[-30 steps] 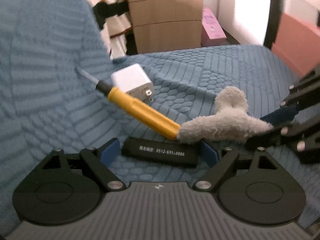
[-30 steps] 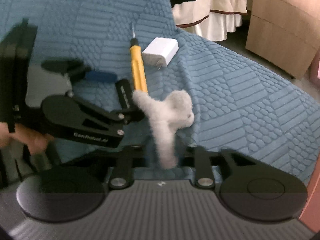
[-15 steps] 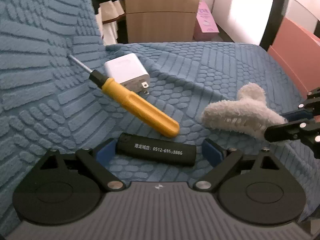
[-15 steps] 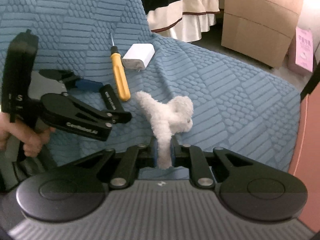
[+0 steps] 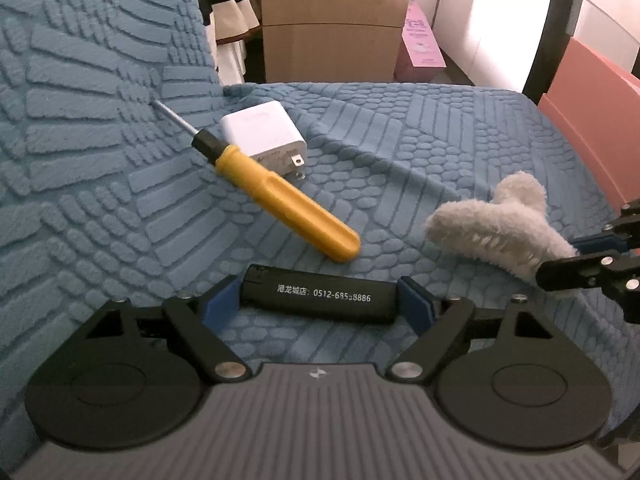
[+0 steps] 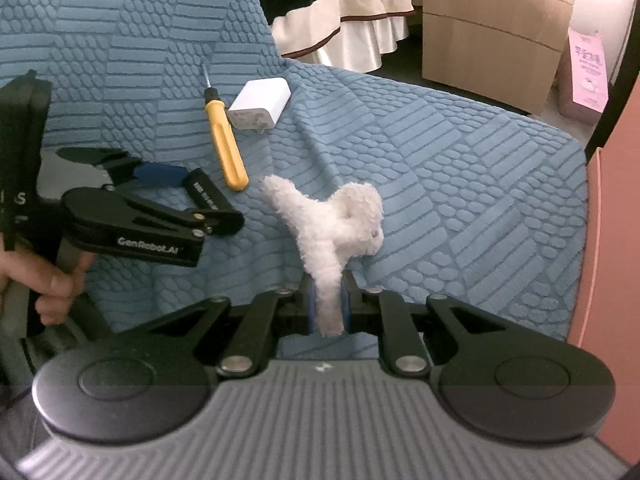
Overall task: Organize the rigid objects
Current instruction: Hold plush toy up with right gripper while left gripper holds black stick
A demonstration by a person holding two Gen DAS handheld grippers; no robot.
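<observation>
Gripping a fluffy white plush-covered claw clip [image 6: 334, 226] by one of its prongs, the right gripper [image 6: 328, 306] has its jaws closed tight on the fuzz, the rest of the clip projecting forward above the blue textured sofa cover [image 6: 460, 168]. The left gripper [image 5: 318, 300] has its jaws set wide, one blue pad at each end of a black cylindrical lighter with white printed lettering [image 5: 320, 294]; whether the pads touch it cannot be told.

Judgement: the step in hand is gathering the rigid items together.
- The clip is held at a thin prong only; it may pivot. Lower it slowly and release once it rests on the cover.
- The lighter is spanned lengthwise and is likely to slip if squeezed end to end; a grip across its narrow body would be surer.

Surroundings: a yellow-handled screwdriver with a black collar and thin steel shaft [image 5: 276, 188] lies just beyond the lighter, its butt near it. A white square plug-in charger [image 5: 264, 140] sits against the screwdriver's far side. Both crowd the placing area. The padded cover is uneven, so round items may roll. A brown wooden cabinet [image 5: 336, 20] and a pink box [image 5: 420, 40] stand far behind, well apart.
</observation>
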